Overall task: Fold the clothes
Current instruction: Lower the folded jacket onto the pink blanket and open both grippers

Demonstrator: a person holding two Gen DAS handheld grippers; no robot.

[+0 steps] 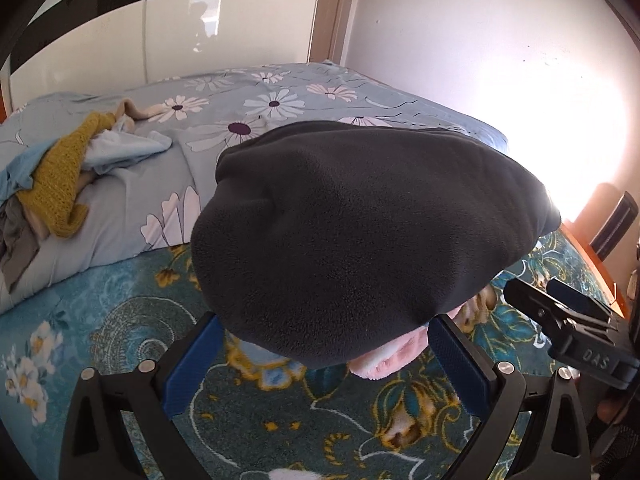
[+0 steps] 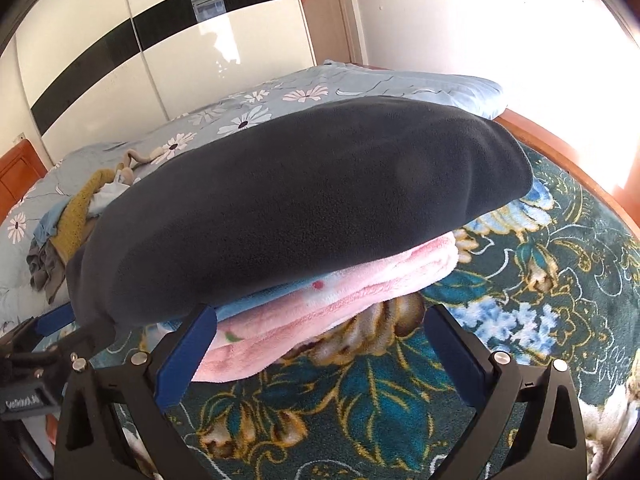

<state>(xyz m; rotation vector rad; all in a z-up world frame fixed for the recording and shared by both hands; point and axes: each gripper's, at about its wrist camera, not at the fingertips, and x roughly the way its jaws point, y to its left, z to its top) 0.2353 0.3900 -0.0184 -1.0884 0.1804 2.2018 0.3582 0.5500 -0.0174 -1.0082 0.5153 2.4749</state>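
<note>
The folded dark fleece [image 2: 304, 200] lies on the pink blanket [image 2: 320, 300], both tongs [image 1: 324, 344] [image 2: 320, 336] open and empty — next, fetch a garment from the heap [image 1: 64, 176].

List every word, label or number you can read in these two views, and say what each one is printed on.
"DAS" – raised letters on the black plastic body of the right gripper, seen at the right edge of the left wrist view.
Small white lettering on the black body of the left gripper, at the left edge of the right wrist view – too blurred to read.
No other text is visible, none on the folded clothes.
</note>
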